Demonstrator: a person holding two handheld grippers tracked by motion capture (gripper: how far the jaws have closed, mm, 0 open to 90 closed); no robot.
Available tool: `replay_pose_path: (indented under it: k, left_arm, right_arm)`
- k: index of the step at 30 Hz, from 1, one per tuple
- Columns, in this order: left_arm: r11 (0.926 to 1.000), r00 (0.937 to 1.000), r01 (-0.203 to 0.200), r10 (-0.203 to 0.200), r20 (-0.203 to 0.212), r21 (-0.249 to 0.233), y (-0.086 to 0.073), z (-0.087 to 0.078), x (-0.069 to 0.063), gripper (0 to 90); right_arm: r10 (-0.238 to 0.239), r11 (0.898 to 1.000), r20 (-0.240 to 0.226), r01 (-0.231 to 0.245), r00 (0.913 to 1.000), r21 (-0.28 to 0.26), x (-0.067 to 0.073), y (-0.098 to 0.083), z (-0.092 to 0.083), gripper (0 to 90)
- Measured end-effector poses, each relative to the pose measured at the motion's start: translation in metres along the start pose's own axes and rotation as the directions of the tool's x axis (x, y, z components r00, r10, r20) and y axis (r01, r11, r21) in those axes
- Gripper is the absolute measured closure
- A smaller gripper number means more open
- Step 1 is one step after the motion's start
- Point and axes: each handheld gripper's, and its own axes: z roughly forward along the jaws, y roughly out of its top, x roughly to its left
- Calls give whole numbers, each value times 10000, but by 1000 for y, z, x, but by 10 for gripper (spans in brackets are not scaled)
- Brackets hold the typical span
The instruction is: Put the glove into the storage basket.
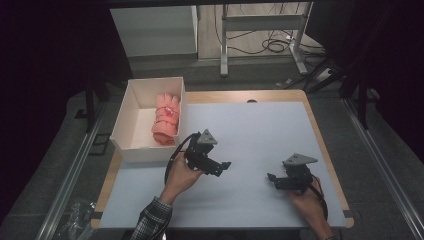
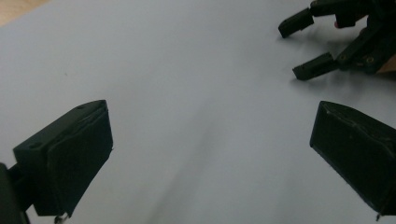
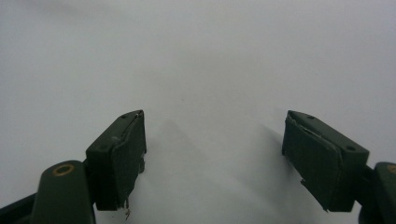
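A rolled pink cloth (image 1: 166, 119) lies inside the white box (image 1: 131, 111) at the table's left rear. My left gripper (image 1: 226, 165) hovers just right of the box's front corner, pointing right over the pale mat; in the left gripper view its jaws stand wide apart with nothing between them (image 2: 212, 154). My right gripper (image 1: 271, 179) rests low near the front right of the mat, pointing left. Its jaws are open and hold nothing in the right gripper view (image 3: 215, 154). The right gripper's fingertips (image 2: 313, 66) appear at the upper right of the left gripper view.
The pale blue-grey mat (image 1: 260, 130) covers most of the wooden table (image 1: 280, 95). A metal desk frame with cables (image 1: 260, 35) stands on the floor beyond the table. Crumpled plastic (image 1: 75, 215) lies on the floor at the front left.
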Motion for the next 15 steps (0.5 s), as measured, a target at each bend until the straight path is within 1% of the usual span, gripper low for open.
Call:
replay_pose_path:
  k: [2,6,8,15]
  left_arm:
    - [10000,9999,-39,38,124,85,-9,5,-1,0]
    - [9993,9998,-200,201,-39,324,-28,13,-2,0]
    - [9989,9998,-190,192,-59,424,-37,17,-1,0]
    - [9974,9998,120,-107,-188,706,-62,24,2,0]
  right_arm:
    - [18,10000,-4,-18,10000,12,0,0,0,220]
    - [8,10000,-3,-8,10000,9,0,0,0,220]
    - [11,10000,-1,-11,10000,10,0,0,0,220]
    - [9,10000,-2,-9,10000,11,0,0,0,220]
